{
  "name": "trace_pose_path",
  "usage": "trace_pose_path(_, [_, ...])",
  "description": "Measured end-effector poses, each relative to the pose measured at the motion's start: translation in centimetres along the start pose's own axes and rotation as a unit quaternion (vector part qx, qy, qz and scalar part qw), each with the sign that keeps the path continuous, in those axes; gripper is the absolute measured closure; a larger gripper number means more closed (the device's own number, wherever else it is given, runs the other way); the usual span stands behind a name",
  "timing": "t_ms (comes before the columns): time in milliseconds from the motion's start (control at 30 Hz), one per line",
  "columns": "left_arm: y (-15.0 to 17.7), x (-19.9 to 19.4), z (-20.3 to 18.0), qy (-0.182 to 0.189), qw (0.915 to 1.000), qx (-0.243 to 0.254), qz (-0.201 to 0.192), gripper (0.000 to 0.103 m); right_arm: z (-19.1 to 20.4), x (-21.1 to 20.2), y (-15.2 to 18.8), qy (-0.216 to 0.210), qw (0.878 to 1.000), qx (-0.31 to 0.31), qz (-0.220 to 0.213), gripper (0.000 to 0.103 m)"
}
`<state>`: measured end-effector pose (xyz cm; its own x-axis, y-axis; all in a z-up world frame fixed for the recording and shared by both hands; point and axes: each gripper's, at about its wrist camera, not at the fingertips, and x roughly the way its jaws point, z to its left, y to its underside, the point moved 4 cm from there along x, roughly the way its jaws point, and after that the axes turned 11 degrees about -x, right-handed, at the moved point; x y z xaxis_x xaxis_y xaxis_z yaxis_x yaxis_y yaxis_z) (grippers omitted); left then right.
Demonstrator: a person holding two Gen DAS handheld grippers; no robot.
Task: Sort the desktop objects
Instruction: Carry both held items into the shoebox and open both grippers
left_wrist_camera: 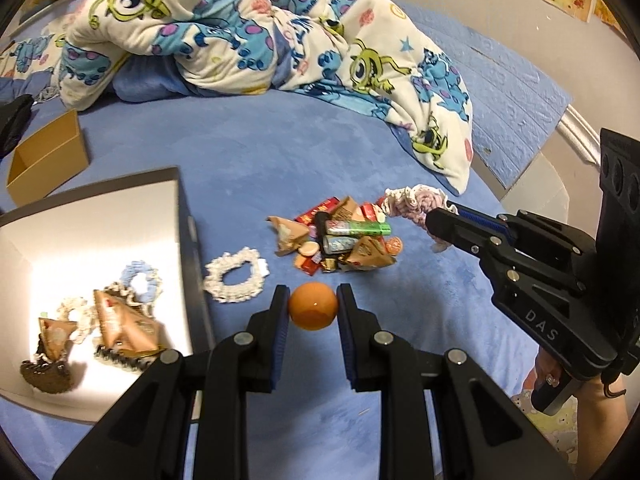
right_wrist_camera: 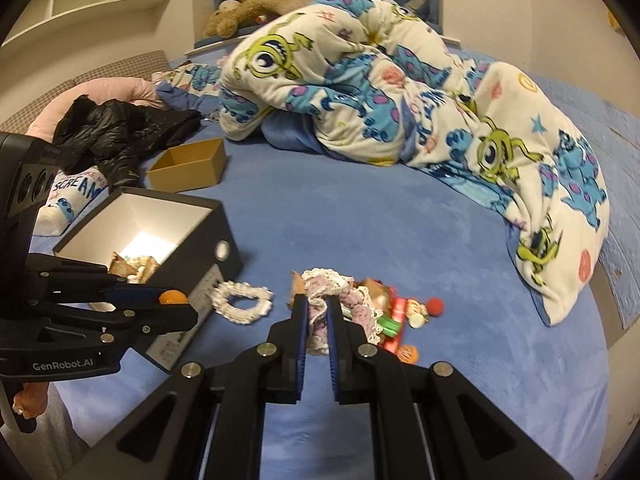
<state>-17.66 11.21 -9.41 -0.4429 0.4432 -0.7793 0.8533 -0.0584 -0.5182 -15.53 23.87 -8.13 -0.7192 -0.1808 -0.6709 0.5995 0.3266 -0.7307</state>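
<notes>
My left gripper (left_wrist_camera: 313, 300) is shut on an orange ball (left_wrist_camera: 313, 310) and holds it above the blue bed, right of a black box with a white inside (left_wrist_camera: 120, 224). The ball also shows in the right wrist view (right_wrist_camera: 173, 297). My right gripper (right_wrist_camera: 317, 304) is shut on a pink and white lace scrunchie (right_wrist_camera: 340, 292), lifted over a pile of snack packets and small items (left_wrist_camera: 340, 236). The scrunchie shows in the left wrist view (left_wrist_camera: 416, 200). A white lace scrunchie (left_wrist_camera: 234, 276) lies on the bed beside the box.
The black box (right_wrist_camera: 188, 248) holds scrunchies, triangular snack packets and hair clips. An open brown cardboard box (left_wrist_camera: 48, 164) stands behind it. A cartoon-print blanket (left_wrist_camera: 256, 36) is heaped at the back. Black clothing (right_wrist_camera: 120, 128) lies at the far left.
</notes>
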Motion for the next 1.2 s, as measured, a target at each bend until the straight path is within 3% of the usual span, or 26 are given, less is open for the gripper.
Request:
trace_pose_path(567, [-0.5, -6.2, 9.4, -0.040, 0.9975, -0.049, -0.031, 0.079, 8.7, -1.0, -5.7, -0.040, 0.998, -0.030, -0.032, 0.094])
trace_pose_path(1200, [-0.2, -8.4, 20.5, -0.088, 0.9910, -0.094, -0.038, 0.079, 17.4, 3.3, -9.4, -0.087, 0.995, -0.046, -0.034, 0.094])
